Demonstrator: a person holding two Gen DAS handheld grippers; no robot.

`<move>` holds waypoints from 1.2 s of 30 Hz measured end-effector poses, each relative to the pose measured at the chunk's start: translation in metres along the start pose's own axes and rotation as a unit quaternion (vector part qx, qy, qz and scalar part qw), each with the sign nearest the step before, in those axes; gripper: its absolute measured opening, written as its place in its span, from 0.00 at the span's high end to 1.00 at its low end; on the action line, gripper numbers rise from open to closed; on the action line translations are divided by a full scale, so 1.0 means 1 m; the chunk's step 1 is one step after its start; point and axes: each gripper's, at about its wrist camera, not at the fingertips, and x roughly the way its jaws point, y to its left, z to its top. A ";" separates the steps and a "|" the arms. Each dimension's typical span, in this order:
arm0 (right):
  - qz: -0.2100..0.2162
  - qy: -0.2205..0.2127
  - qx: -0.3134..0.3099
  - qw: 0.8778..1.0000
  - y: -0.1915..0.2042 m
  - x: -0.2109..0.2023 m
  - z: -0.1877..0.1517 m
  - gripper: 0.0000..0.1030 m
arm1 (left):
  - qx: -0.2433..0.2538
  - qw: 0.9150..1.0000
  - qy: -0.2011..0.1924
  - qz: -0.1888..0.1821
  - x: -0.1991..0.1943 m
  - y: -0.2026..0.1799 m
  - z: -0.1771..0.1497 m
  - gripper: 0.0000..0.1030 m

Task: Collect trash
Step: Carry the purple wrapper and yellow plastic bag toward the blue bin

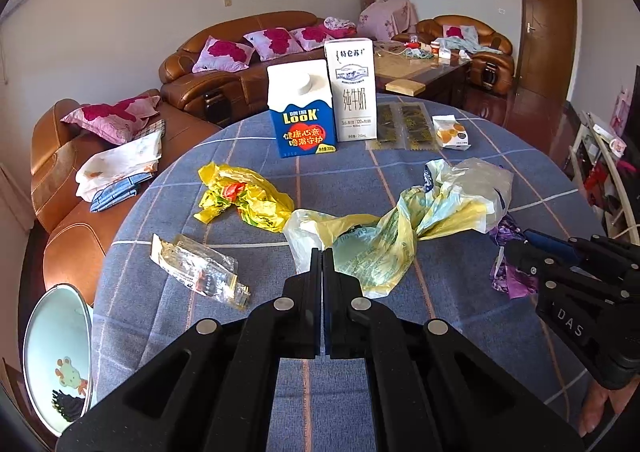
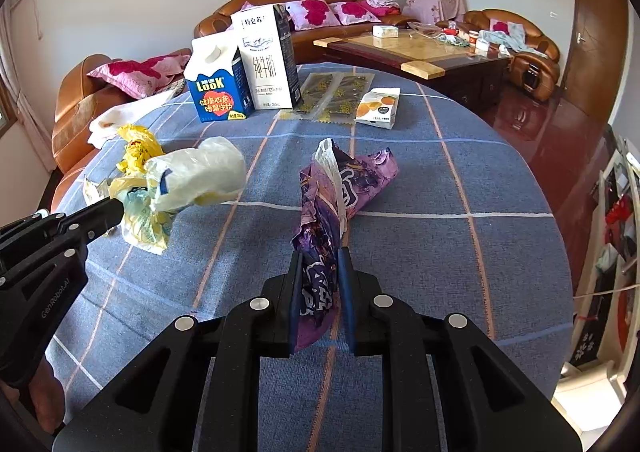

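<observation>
Now left gripper (image 1: 322, 252) pinched tight on pale yellow plastic bag (image 1: 400, 228), bag lifted above blue checked tablecloth (image 2: 440, 252). Right gripper (image 2: 320, 252) clamped on purple wrapper (image 2: 344, 180), its far end toward milk cartons (image 2: 244, 68).

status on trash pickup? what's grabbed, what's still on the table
Nothing looks binned yet. In hand: the left gripper is shut on the pale plastic bag, and the right gripper is shut on the purple wrapper. Left on the table: yellow bag, clear wrapper, two dark sachets, orange snack pack and both cartons, blue and white.
</observation>
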 end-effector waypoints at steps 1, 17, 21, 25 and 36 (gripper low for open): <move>-0.001 -0.001 -0.001 1.000 0.000 -0.001 0.000 0.82 | -0.002 1.000 -0.003 0.001 -0.004 0.002 0.000 1.00; 0.023 -0.053 -0.036 0.998 0.026 -0.022 -0.003 0.82 | -0.043 0.995 -0.023 0.091 -0.053 0.068 -0.021 1.00; 0.042 -0.058 -0.055 0.996 0.049 -0.025 0.000 0.82 | -0.054 0.992 -0.021 0.110 -0.059 0.086 -0.028 1.00; 0.066 -0.062 -0.072 0.993 0.074 -0.026 0.006 0.82 | -0.068 0.989 -0.018 0.127 -0.063 0.103 -0.034 1.00; 0.123 -0.073 -0.127 0.982 0.143 -0.022 0.024 0.82 | -0.110 0.978 -0.009 0.175 -0.074 0.154 -0.050 1.00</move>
